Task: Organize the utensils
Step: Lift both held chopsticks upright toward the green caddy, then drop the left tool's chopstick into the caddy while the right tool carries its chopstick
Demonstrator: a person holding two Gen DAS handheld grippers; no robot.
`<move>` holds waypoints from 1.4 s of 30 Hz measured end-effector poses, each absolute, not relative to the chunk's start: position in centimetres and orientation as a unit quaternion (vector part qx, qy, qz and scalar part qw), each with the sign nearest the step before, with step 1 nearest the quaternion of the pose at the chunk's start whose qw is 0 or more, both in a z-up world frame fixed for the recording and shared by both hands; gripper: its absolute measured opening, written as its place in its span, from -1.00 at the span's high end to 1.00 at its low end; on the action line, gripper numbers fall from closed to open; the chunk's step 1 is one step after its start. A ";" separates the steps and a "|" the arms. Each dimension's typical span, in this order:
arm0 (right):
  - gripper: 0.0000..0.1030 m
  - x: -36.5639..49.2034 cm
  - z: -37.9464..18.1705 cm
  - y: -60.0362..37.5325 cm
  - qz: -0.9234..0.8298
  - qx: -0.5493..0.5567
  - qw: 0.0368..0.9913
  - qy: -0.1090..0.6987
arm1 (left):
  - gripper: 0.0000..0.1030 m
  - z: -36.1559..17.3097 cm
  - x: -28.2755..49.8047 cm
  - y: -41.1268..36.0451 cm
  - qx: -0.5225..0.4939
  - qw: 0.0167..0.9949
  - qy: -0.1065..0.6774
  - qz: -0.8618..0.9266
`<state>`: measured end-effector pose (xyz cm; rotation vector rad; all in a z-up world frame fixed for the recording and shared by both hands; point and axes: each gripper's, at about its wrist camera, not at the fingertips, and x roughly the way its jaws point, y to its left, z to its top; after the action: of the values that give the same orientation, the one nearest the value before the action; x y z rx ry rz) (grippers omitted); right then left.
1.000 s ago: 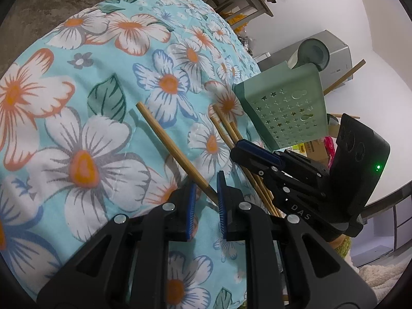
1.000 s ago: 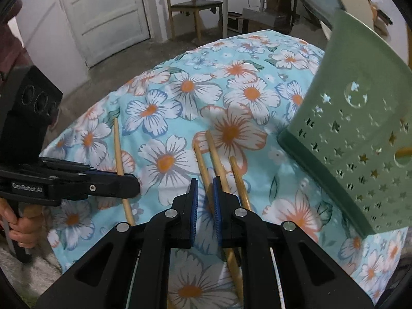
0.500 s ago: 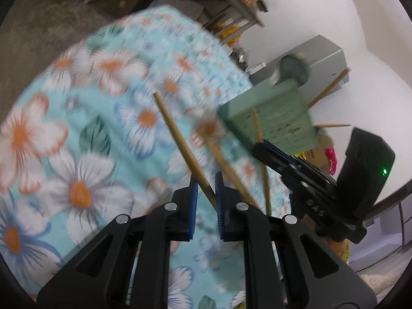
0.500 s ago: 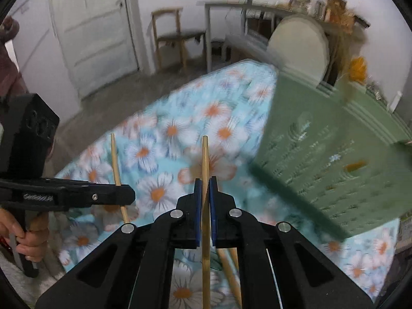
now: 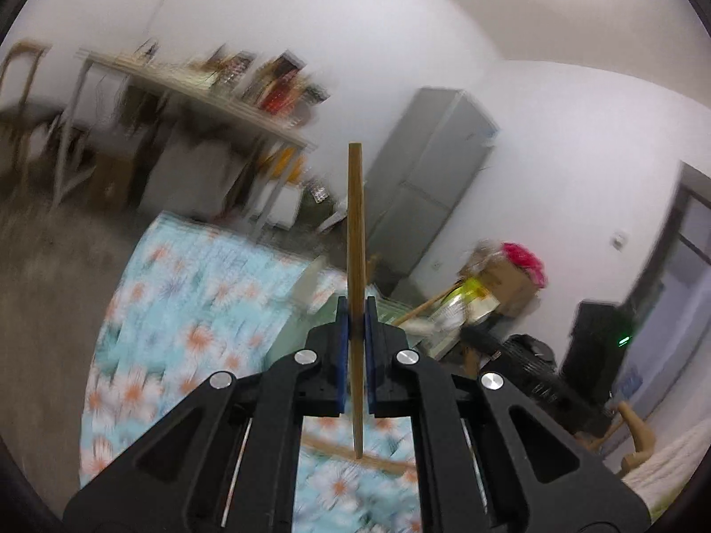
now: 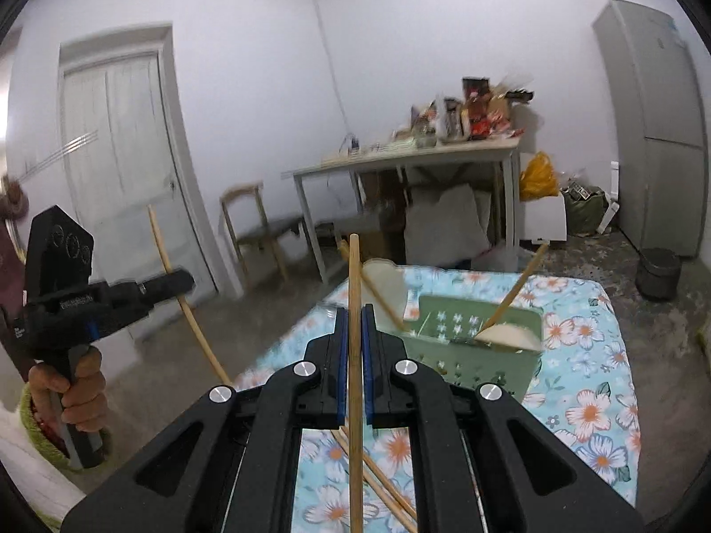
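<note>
Above blurred floral cloth (image 5: pixel 186 311), left tongs (image 5: pixel 354 333) and right tongs (image 6: pixel 354 333) each clamp chopstick; lower ends hidden.

No legible text or labels.

White door (image 6: pixel 120 186) standing shut at far left. Wooden chair (image 6: pixel 257 226) sitting just right of it, beside a long table (image 6: pixel 400 155) carrying cluttered packets. Grey fridge (image 6: pixel 653 120) standing far right, dark bin (image 6: pixel 657 273) sitting near its base. Yellow bag (image 6: pixel 537 177) lying between table and fridge. Floral cloth (image 6: pixel 582 382) covering the near surface.
</note>
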<state>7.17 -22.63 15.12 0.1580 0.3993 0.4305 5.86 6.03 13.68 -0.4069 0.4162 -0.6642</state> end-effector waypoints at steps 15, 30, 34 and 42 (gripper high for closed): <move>0.89 5.4 15.5 -30.8 0.214 0.186 0.949 0.139 | 0.90 20.9 11.6 -7.5 -0.027 0.939 0.092 -0.331; 0.88 7.5 13.8 -33.6 0.213 0.217 0.940 0.153 | 0.85 13.5 20.5 -13.7 -0.007 0.950 0.178 -0.255; 0.88 8.1 13.2 -34.1 0.213 0.229 0.936 0.159 | 0.54 13.6 20.2 -12.9 -0.016 0.951 0.173 -0.258; 0.88 8.5 13.6 -33.7 0.216 0.229 0.936 0.157 | 0.27 15.0 17.7 -10.7 -0.043 0.953 0.151 -0.258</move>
<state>8.45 -33.71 13.64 0.4688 0.3203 0.4422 17.69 -10.75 15.05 -0.0868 0.3063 -0.5232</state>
